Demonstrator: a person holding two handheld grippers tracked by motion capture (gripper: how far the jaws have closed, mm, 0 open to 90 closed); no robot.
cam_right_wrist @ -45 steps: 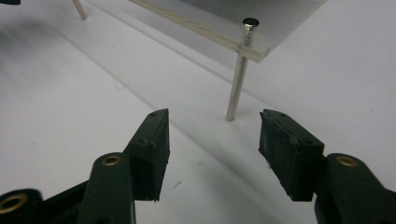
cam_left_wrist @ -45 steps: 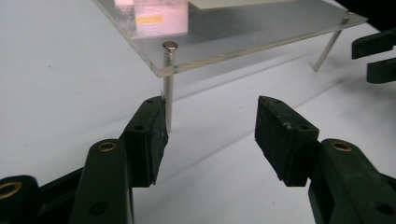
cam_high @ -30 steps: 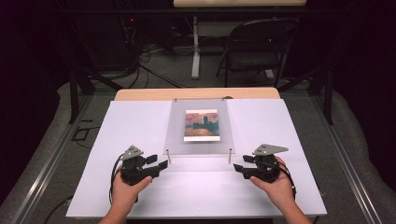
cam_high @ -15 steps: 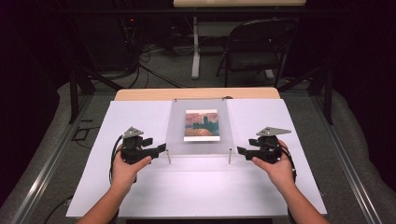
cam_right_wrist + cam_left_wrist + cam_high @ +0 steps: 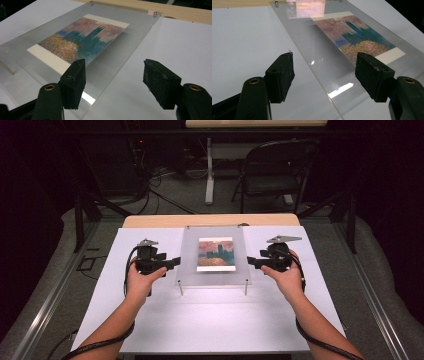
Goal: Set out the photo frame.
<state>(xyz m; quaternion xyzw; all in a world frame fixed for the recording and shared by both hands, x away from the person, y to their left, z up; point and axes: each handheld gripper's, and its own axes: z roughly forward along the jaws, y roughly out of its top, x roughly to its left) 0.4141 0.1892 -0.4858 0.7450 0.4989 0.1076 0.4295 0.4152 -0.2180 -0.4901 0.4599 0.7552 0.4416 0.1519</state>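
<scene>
A clear acrylic panel (image 5: 189,251) stands on short metal posts (image 5: 180,288) at the middle of the white table, with a colourful painted print (image 5: 215,254) under it. My left gripper (image 5: 172,263) is at the panel's left edge and my right gripper (image 5: 251,262) at its right edge. In the left gripper view the left gripper (image 5: 324,58) is open, its jaws on either side of the edge of the panel (image 5: 317,45), with the print (image 5: 359,35) beyond. In the right gripper view the right gripper (image 5: 115,63) is open likewise across the edge of the panel (image 5: 130,32), beside the print (image 5: 82,40).
White sheet (image 5: 210,320) covers the table; a wooden strip (image 5: 210,220) shows at its far edge. A folding chair (image 5: 272,175) and cables (image 5: 165,195) lie on the floor beyond. Small bolts (image 5: 155,13) mark the panel's far corners.
Both hands have moved forward from beside the front posts to the middle of the panel's left and right edges. Both grippers stay open.
</scene>
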